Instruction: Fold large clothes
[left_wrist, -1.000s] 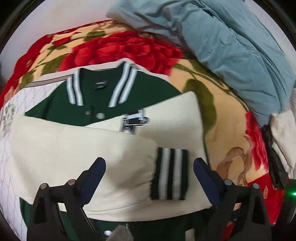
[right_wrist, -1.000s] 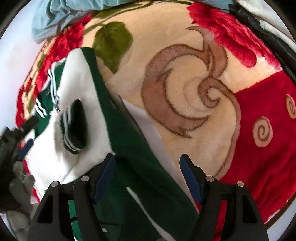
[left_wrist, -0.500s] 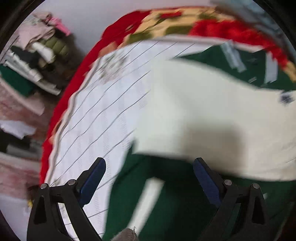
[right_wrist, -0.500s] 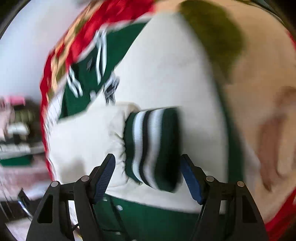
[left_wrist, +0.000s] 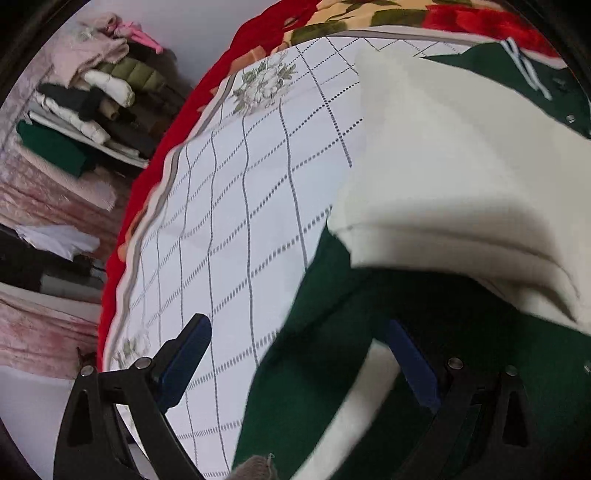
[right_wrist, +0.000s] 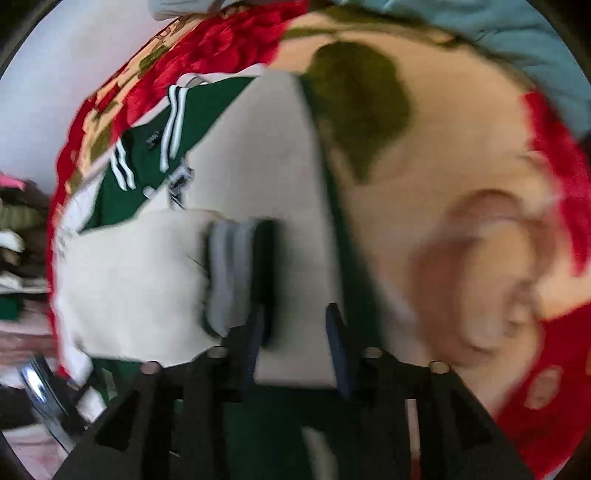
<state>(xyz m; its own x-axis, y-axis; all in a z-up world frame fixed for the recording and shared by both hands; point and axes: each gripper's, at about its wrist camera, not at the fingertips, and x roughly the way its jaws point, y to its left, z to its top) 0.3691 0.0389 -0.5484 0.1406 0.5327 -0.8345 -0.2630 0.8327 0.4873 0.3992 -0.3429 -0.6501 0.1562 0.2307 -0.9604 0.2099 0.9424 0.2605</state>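
A green varsity jacket with cream sleeves (left_wrist: 461, 177) lies on the bed, its sleeves folded across the chest. In the left wrist view my left gripper (left_wrist: 299, 354) is open, low over the jacket's green left side near the hem (left_wrist: 314, 350), holding nothing. In the blurred right wrist view the jacket (right_wrist: 258, 206) shows its striped collar and a striped cuff (right_wrist: 236, 273). My right gripper (right_wrist: 293, 339) hovers just in front of that cuff over the cream sleeve, its jaws narrowed to a small gap with nothing seen between them.
A white checked sheet (left_wrist: 236, 206) lies under the jacket's left side, over a red floral blanket (right_wrist: 461, 221). Stacked clothes (left_wrist: 92, 96) fill shelves past the bed's left edge. A blue-grey quilt (right_wrist: 517, 44) lies at the far right.
The left gripper swung left and down to the jacket's left edge. The right gripper swung from the blanket to over the cuff, and its jaws narrowed from wide open.
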